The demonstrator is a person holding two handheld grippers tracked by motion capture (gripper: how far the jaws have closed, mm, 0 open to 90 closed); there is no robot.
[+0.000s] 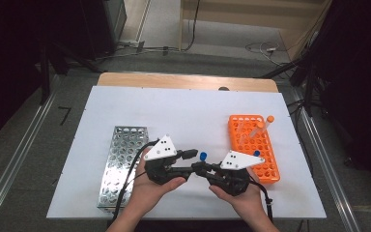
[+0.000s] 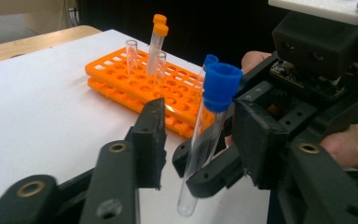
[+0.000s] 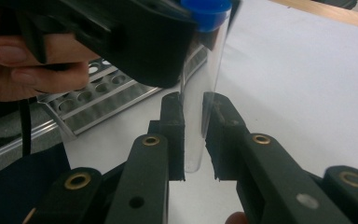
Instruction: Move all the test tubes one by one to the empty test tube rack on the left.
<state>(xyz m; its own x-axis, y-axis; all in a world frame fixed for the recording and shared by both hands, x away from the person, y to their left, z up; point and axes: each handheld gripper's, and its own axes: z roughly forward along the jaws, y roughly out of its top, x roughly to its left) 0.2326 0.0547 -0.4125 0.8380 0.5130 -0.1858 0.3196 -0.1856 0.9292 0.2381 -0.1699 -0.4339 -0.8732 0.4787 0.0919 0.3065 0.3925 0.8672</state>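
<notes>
Above the table's near edge, right tongs clamp the blue-capped tube upright; left tongs straddle it, part-closed.

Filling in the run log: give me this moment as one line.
right gripper: shut on tube | left gripper: open around tube | cap: blue, on | orange rack: behind | metal rack: left

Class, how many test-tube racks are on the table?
2: a metal rack on the left, and an orange rack on the right, holding tubes. None looks hidden.

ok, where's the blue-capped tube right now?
High view: blue-capped tube stands upright between both grippers, clamped by the right gripper, between metal rack and orange rack.
</notes>
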